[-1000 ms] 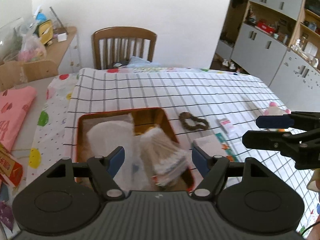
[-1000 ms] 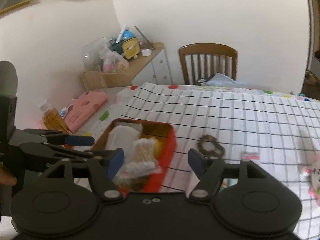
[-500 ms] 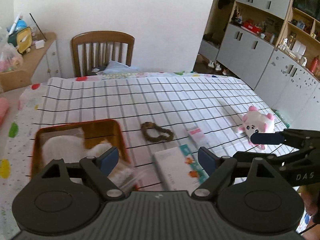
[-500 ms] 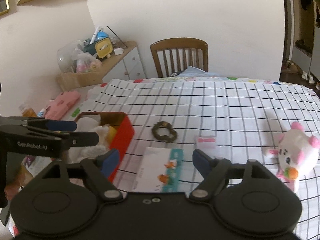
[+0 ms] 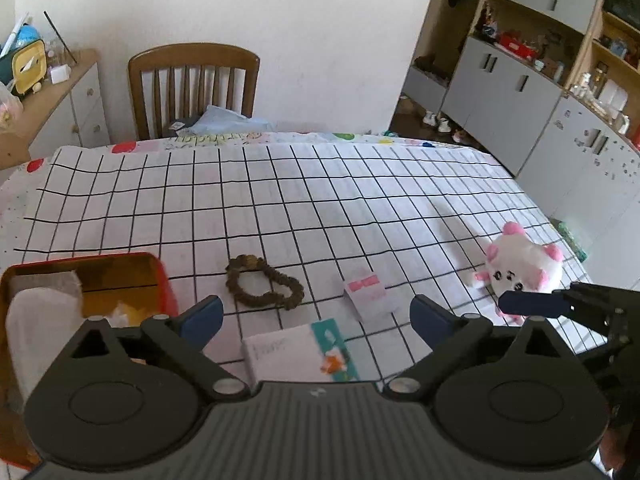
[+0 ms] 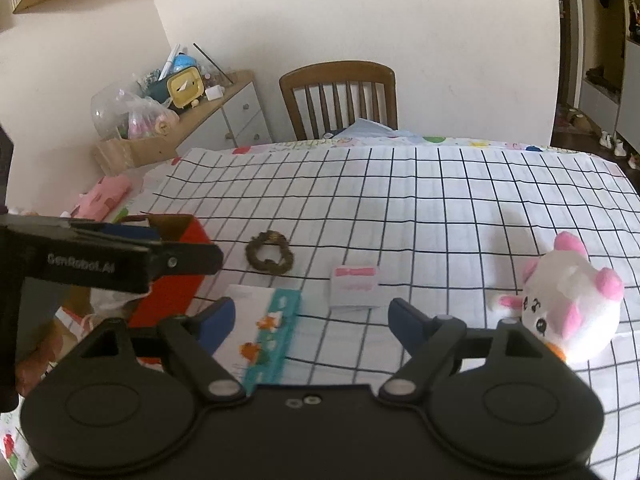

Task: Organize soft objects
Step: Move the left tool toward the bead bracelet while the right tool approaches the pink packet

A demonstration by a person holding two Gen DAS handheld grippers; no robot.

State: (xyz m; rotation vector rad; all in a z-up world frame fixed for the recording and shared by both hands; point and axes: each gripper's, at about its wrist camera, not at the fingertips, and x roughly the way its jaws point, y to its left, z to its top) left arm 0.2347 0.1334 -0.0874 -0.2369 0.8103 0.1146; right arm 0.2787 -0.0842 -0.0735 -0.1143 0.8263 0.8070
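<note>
Left gripper (image 5: 316, 316) jaws opening, nothing btwn them; brown ring-shaped fabric scrunchie (image 5: 264, 288) just ahead, red rectangular tin box (image 5: 160, 276) w/ white cloths at its left. Right gripper (image 6: 310, 320) jaws apart, empty; white-and-pink plush toy (image 6: 564, 300) beside its right finger.

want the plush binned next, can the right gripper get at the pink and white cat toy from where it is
Probably yes. The plush cat lies alone on the checked tablecloth, just right of the right gripper, whose jaws are open with nothing between them. Nothing stands between them; the tissue packet lies off to the other side.
</note>
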